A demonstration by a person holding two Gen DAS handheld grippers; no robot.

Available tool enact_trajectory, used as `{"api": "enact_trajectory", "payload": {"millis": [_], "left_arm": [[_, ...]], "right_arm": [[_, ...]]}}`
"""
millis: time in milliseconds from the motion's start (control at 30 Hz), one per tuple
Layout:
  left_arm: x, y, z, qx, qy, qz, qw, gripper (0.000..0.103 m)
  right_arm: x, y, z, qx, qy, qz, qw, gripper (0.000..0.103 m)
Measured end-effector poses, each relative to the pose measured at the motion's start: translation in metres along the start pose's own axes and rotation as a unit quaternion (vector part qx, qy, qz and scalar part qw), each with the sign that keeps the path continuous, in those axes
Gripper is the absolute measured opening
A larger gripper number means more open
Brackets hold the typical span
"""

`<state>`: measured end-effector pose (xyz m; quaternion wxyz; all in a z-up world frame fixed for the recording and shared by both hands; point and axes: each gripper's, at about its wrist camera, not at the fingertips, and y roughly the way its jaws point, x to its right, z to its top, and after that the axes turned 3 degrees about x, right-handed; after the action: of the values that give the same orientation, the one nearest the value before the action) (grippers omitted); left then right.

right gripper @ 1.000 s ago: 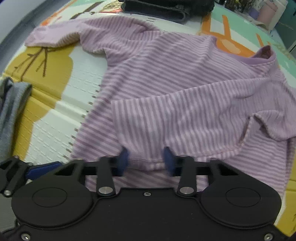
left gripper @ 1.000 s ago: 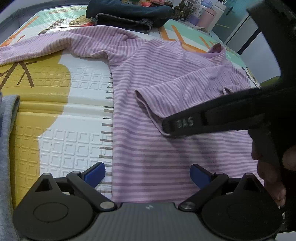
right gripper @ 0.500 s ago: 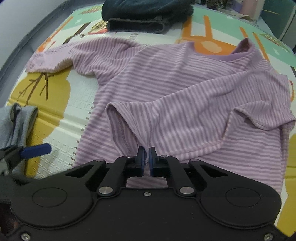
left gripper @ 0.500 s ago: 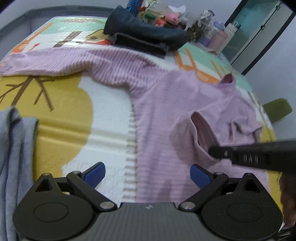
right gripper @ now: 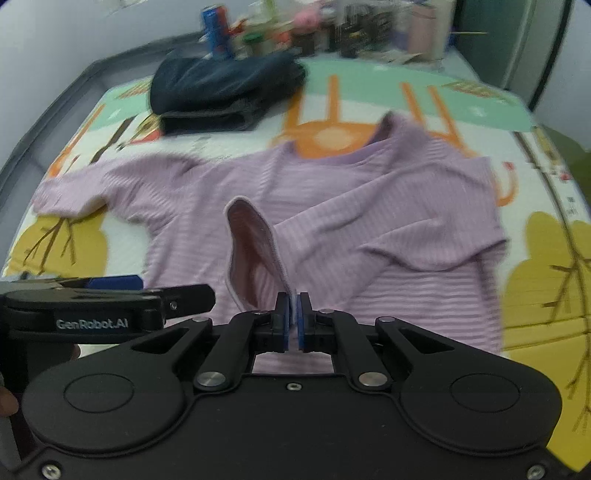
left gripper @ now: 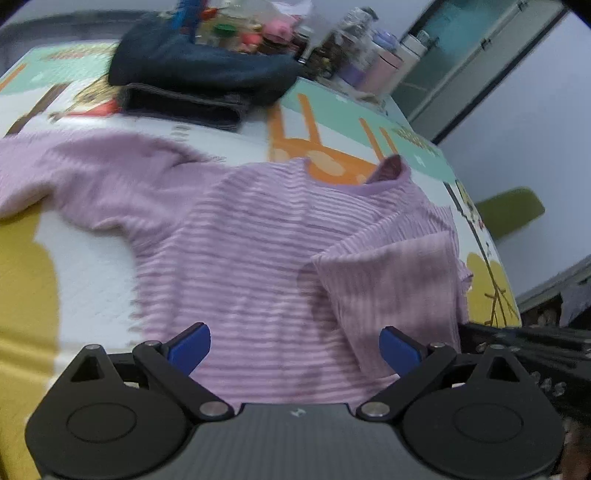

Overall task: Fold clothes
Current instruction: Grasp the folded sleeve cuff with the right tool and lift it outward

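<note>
Nearest in the right wrist view, the right gripper (right gripper: 294, 321) has its jaws pressed together on the cuff (right gripper: 255, 251) of a purple striped shirt (right gripper: 332, 229); the cuff stands up off the cloth and gapes open, showing its paler inside. Beside it on the left, the left gripper (right gripper: 114, 282) hangs above the shirt's lower edge with its jaws wide apart and nothing between them, as the left wrist view (left gripper: 295, 345) also shows.

The shirt lies spread on a patterned play mat (right gripper: 546, 258), neck opening away from the cameras. Its right sleeve is folded in across the body, making a raised ridge that runs to the pinched cuff. The other sleeve (right gripper: 85, 184) stretches flat out to the left over the mat's yellow tree print. The cloth has thin pale and darker purple stripes and a plain lilac collar (right gripper: 354, 155).

Beyond the collar, the mat shows an orange figure on green. Further back on the left sits a pile of folded dark clothes (right gripper: 221, 92), clear of the shirt. Behind that, blurred bottles and small toys (right gripper: 280, 29) line the far edge. A green chair (left gripper: 509, 210) stands off the mat to the right.
</note>
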<state>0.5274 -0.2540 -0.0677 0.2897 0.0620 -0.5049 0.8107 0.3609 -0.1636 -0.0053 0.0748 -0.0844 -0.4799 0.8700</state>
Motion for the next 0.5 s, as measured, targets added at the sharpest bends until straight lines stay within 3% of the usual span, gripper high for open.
{"api": "enact_trajectory", "payload": {"millis": [500], "left_arm": [[0.131,0.061,0.019,-0.022,0.084,0.011,0.9961,0.1]], "right_arm": [[0.127,-0.04,0.018,0.049,0.031,-0.056,0.997,0.004]]}}
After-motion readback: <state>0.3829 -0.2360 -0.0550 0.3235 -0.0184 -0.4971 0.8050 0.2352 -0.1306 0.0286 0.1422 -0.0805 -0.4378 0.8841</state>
